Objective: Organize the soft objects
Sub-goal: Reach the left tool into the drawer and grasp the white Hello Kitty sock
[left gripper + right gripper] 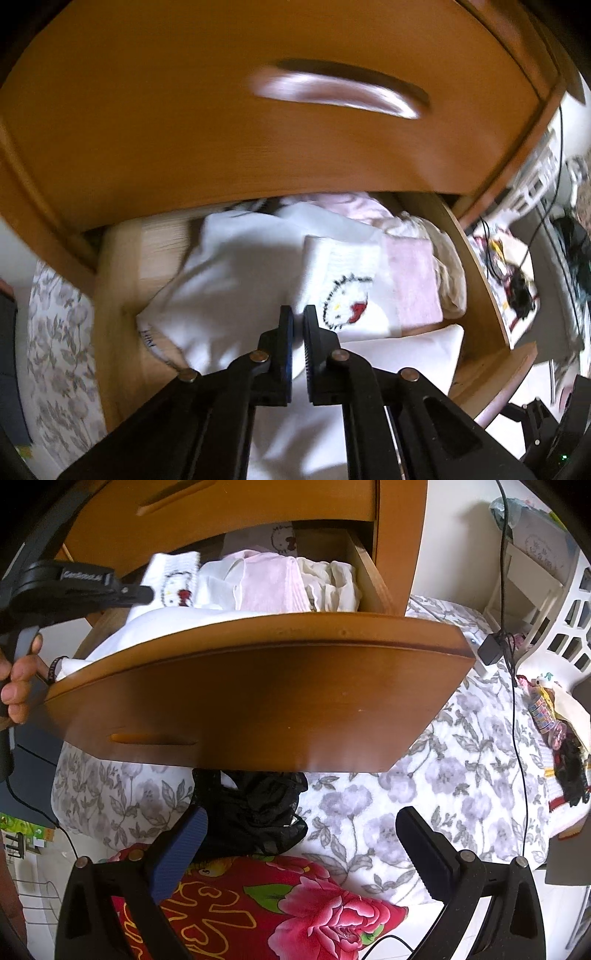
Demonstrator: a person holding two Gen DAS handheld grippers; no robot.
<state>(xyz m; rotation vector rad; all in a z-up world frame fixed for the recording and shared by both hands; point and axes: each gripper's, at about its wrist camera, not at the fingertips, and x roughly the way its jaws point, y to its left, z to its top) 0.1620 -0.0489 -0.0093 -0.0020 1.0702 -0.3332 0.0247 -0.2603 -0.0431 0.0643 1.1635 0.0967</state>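
Two grippers (298,321) (303,845) near drawer (258,686)

From my left wrist view the drawer handle (340,92), upper centre, is smeared by blur. The folded clothes (258,266) run back under the upper drawer front (184,147), their far ends hidden. In my right wrist view the black garment (255,808) is partly covered by the open drawer's front (258,701), and my hand (20,686) is cut by the left edge.

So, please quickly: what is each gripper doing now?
Left gripper: closed over the white clothes; whether it pinches any cannot be told.
Right gripper: open, holding nothing.
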